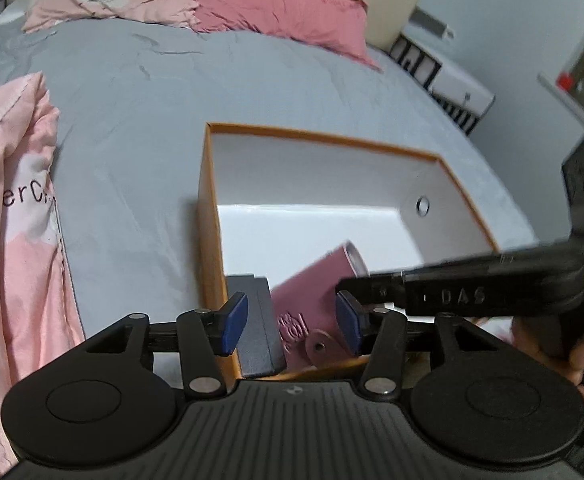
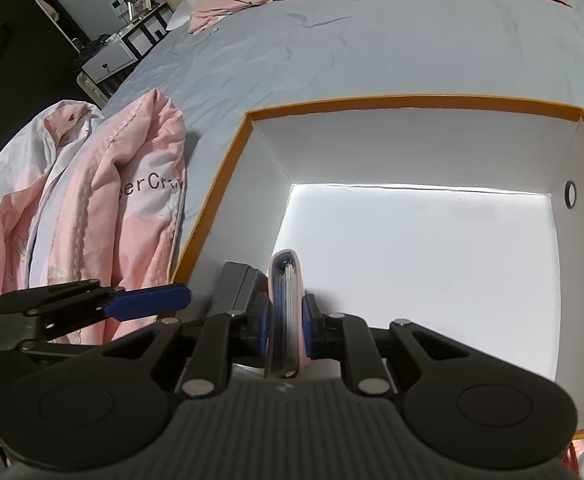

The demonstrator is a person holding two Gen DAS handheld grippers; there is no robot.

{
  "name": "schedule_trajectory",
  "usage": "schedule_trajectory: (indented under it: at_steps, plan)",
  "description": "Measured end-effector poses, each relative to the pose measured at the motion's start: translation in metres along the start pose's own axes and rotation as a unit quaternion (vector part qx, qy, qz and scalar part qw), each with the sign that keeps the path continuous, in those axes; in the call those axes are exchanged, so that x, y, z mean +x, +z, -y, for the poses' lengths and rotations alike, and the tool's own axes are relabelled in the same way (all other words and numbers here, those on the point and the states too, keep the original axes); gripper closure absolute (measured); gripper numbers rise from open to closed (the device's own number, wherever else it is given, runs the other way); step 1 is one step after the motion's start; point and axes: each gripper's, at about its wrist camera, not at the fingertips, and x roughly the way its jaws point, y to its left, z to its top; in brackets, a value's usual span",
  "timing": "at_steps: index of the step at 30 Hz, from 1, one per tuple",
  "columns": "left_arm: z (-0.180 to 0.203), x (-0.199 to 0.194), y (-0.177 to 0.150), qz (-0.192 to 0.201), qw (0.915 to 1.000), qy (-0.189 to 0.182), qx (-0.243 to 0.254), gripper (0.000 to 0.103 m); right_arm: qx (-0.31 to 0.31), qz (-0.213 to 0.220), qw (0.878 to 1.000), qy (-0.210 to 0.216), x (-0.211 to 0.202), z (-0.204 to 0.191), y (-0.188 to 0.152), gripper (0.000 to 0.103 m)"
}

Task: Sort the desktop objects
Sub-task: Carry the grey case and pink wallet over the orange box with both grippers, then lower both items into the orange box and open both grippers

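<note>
An orange box with a white inside [image 1: 212, 216] [image 2: 220, 208] sits on the grey bed. My right gripper [image 2: 286, 326] is shut on a pink wallet [image 2: 286, 304] and holds it on edge inside the box near its front left corner; the wallet also shows in the left wrist view [image 1: 316, 284]. A dark grey case [image 1: 258, 324] [image 2: 242, 284] lies in the box beside the wallet. My left gripper [image 1: 292, 322] is open and empty over the box's front left corner, just left of the right gripper [image 1: 444, 292].
A folded pink quilt [image 1: 16, 216] [image 2: 104, 216] lies left of the box. Pink pillows [image 1: 276, 4] lie at the headboard. A white bedside cabinet [image 1: 452, 80] stands at the far right of the bed. The grey sheet [image 1: 132, 140] spreads around the box.
</note>
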Motion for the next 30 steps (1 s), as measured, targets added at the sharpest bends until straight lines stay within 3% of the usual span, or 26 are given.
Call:
schedule_trajectory:
  at_steps: [5,14,30]
  plan:
    - [-0.022,-0.004,0.005,0.014,0.9972,-0.034,-0.065,0.047,-0.003,-0.01,1.0,-0.012,0.001,0.001,0.0,0.085]
    - [-0.037,-0.006,0.007,0.032,0.9934,0.005,-0.11,0.049,0.002,-0.026,1.0,-0.015,0.016,-0.014,0.002,0.085]
    - [-0.042,-0.002,0.003,0.029,0.9925,0.007,-0.118,0.049,0.092,-0.048,0.994,0.037,0.023,-0.017,0.007,0.071]
